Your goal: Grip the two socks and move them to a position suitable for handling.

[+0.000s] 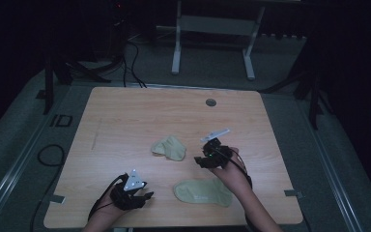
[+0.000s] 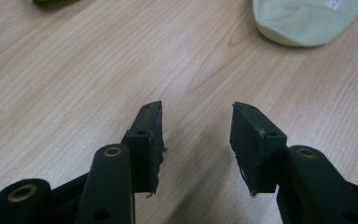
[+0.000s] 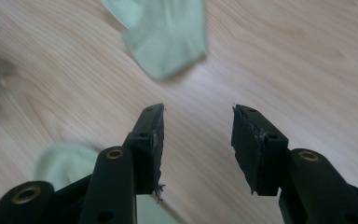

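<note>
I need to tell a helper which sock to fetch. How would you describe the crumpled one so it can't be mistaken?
On the wooden table, look near the middle, just left of the right hand-held gripper. The crumpled sock lies there, pale yellow-green and bunched up. The other sock, nearer the person's edge, lies flat and stretched out.

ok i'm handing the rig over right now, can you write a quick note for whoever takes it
Left hand-held gripper: open, empty, low over the table's near left.
Right hand-held gripper: open, empty, between the two socks.
Crumpled sock: mid-table, bunched up.
Flat sock: near edge, laid out, by the right forearm.
Done: nothing held; the socks lie apart.
Left: likely pick up the crumpled sock and pair it with the flat one.
</note>
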A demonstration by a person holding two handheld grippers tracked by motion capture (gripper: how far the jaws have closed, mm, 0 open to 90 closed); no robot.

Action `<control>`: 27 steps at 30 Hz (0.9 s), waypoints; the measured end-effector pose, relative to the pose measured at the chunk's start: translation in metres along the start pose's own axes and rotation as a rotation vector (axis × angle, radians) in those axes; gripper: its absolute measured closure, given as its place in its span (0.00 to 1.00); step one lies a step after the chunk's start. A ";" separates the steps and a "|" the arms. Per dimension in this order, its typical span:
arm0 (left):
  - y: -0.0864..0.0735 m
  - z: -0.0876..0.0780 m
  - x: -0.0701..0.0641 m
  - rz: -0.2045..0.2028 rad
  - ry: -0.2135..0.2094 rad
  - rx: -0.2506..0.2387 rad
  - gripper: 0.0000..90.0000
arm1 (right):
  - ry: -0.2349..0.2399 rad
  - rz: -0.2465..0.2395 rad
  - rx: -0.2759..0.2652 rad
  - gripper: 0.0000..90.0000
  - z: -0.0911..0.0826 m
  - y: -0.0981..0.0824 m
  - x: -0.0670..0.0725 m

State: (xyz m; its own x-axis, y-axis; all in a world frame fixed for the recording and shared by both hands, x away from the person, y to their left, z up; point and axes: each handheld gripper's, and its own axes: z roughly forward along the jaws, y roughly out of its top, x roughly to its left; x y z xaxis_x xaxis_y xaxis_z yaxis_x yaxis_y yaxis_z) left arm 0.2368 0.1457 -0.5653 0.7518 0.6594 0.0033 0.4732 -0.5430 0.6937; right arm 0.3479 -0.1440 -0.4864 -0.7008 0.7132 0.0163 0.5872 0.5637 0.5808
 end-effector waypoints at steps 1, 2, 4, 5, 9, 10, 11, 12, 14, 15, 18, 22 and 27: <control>0.000 0.000 0.000 -0.003 -0.003 -0.003 0.60 | 0.002 -0.014 0.003 0.59 0.004 0.006 0.004; 0.000 0.001 -0.001 -0.004 -0.004 -0.004 0.60 | 0.002 -0.027 0.004 0.59 0.008 0.013 0.008; 0.000 0.001 -0.002 0.001 -0.007 -0.006 0.60 | 0.006 -0.043 0.016 0.59 0.016 0.026 0.015; 0.000 0.002 -0.003 0.005 -0.005 -0.007 0.60 | 0.006 -0.048 0.016 0.59 0.021 0.032 0.018; -0.001 0.003 -0.003 0.004 -0.011 -0.008 0.60 | 0.019 -0.052 0.045 0.59 0.043 0.055 0.029; -0.002 0.003 -0.003 0.003 -0.012 -0.006 0.60 | 0.021 -0.048 0.054 0.59 0.049 0.059 0.031; -0.002 0.003 -0.002 0.002 -0.010 -0.004 0.60 | 0.025 -0.045 0.062 0.59 0.054 0.063 0.033; -0.002 0.003 -0.002 -0.002 -0.009 -0.006 0.60 | 0.030 -0.040 0.070 0.58 0.059 0.066 0.034; -0.002 0.001 -0.001 -0.004 0.000 -0.010 0.60 | 0.026 -0.039 0.092 0.58 0.068 0.073 0.037; -0.002 0.001 -0.001 -0.005 0.002 -0.015 0.60 | 0.018 -0.035 0.102 0.57 0.073 0.076 0.038; -0.002 0.000 -0.003 -0.004 0.001 -0.018 0.60 | 0.002 -0.020 0.127 0.56 0.085 0.085 0.040; -0.002 0.001 -0.004 0.006 -0.002 -0.013 0.60 | -0.002 -0.001 0.142 0.53 0.099 0.095 0.039; -0.002 0.000 -0.003 -0.001 0.011 -0.021 0.60 | -0.027 0.034 0.160 0.49 0.115 0.098 0.039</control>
State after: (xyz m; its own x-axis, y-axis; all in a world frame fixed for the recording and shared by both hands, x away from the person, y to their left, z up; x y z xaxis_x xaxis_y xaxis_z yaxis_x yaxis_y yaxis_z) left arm 0.2335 0.1445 -0.5671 0.7462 0.6657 0.0111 0.4640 -0.5320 0.7083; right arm 0.4246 -0.0135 -0.5226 -0.6700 0.7423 0.0107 0.6685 0.5969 0.4437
